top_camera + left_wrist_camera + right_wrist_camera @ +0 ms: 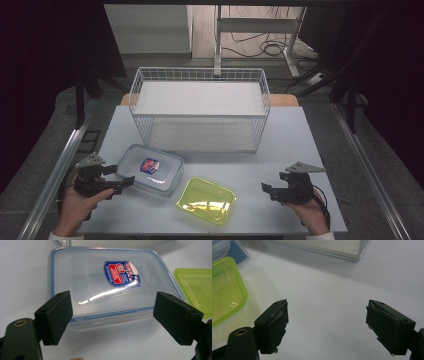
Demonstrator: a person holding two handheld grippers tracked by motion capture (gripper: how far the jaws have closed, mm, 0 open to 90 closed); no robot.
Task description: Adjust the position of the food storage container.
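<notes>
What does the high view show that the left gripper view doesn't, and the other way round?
High view alone: the whole wire basket, the right gripper open over bare table, and both hands.

Left gripper view alone: the printed label on the clear box up close, and the left gripper open, jaws short of the box's near edge.

Both: the clear box, the green lid beside it, the left gripper.

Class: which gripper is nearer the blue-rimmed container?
Left. The left gripper sits at the blue-rimmed container, jaws open; the right gripper waits beyond the green-lidded container.
</notes>
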